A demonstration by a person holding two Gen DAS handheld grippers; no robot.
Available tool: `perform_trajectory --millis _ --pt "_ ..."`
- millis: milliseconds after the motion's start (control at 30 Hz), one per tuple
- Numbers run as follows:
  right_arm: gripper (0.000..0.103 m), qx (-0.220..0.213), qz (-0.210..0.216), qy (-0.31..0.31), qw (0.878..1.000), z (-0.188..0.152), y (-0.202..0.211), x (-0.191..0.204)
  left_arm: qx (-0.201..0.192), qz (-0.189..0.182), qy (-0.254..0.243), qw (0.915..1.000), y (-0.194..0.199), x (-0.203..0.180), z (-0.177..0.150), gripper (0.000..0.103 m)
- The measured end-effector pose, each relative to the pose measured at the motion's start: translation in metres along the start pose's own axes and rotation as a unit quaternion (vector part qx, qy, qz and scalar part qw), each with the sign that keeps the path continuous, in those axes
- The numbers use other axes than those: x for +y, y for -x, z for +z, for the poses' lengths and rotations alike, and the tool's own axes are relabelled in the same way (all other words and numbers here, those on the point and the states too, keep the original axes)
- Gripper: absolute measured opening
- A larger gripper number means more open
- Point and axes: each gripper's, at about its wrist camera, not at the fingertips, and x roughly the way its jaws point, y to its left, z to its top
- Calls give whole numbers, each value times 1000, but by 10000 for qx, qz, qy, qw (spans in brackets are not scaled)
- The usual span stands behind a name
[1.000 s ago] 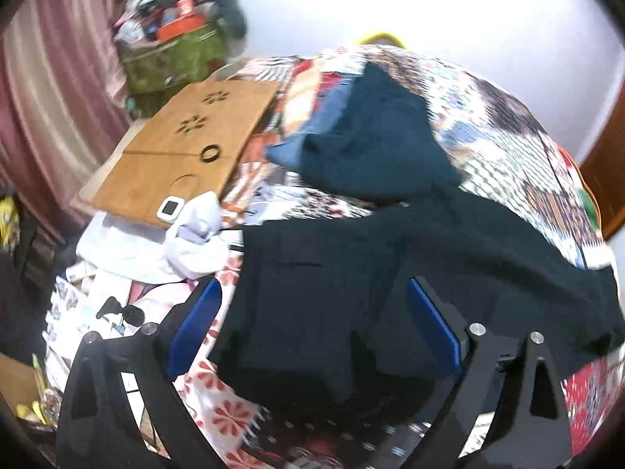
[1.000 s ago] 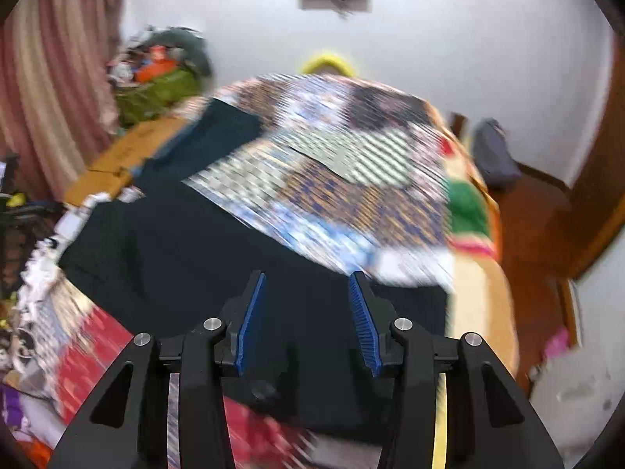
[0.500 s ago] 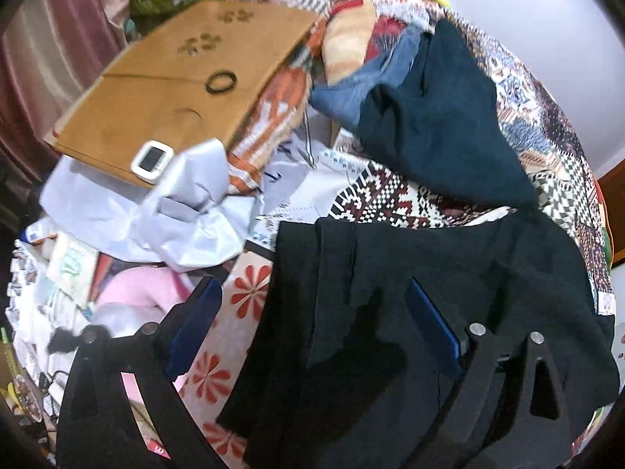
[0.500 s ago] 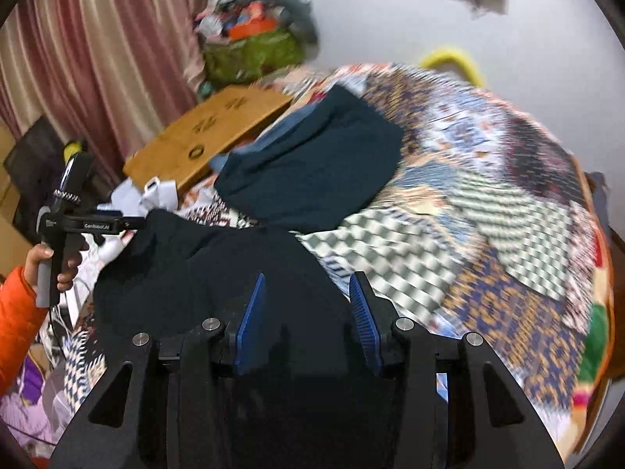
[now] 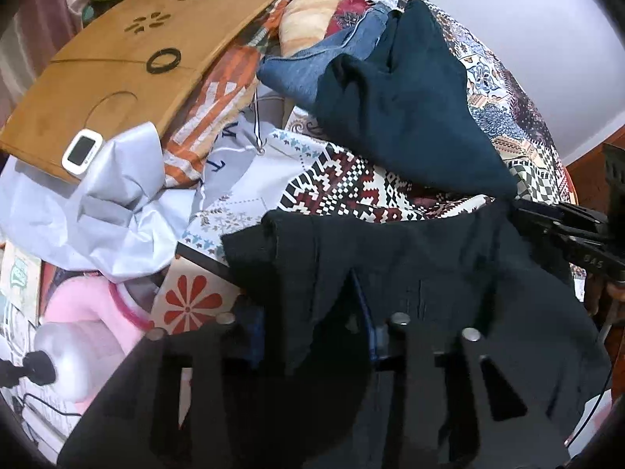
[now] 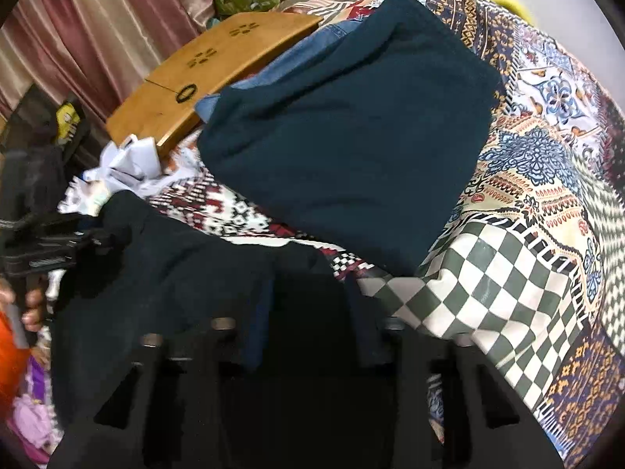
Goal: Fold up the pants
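Observation:
The black pants (image 5: 449, 273) lie folded over on the patterned bedspread (image 5: 351, 191); they also show in the right wrist view (image 6: 164, 281). My left gripper (image 5: 312, 328) is shut on a fold of the black pants near their left edge. My right gripper (image 6: 308, 312) is shut on the black cloth at the pants' right side, its blue pads mostly covered by fabric. The right gripper also shows at the right edge of the left wrist view (image 5: 566, 230). The left gripper shows at the left edge of the right wrist view (image 6: 47, 246).
A folded dark teal garment (image 6: 351, 129) lies on blue jeans (image 5: 312, 66) just beyond the pants. A wooden lap tray (image 5: 117, 58) with a black ring and a white device (image 5: 82, 150) sits far left. Crumpled white cloth (image 5: 109, 211) and pink items (image 5: 86, 312) lie left.
Both grippers have dropped down onto the pants and closed on the cloth; the left was wide open a second ago. The right gripper swung left, bringing the pants' end over toward the waist.

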Motion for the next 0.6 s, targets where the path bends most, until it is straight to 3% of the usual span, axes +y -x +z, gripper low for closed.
perform_trajectory --millis 33,67,300,367,433,500,567,600 --pt "19 11 -35 60 10000 -1 -2 3 -52 100 -27 9999 2 1 2 21" --pt "15 5 -74 97 9999 -1 -3 2 -113 220 -71 9997 4 1 4 20" --pt "13 -117 -358 149 9992 -2 -2 7 -164 829 -171 9963 -6 3 22 21" --pt "15 -180 -456 90 9988 -4 7 7 -127 936 -133 9954 -2 1 23 31" --pt "15 -276 -465 30 9985 -8 21 6 -155 946 -91 9954 10 0 21 33" --pt "23 -418 -363 -44 9985 -16 41 4 -257 976 -57 9949 26 0 15 37" --pt "29 -601 -385 -50 9974 -28 63 3 -374 957 -1 9947 45 0 7 53" --pt "31 -676 -415 -21 9968 -34 74 4 -428 940 45 9946 52 1 3 56"
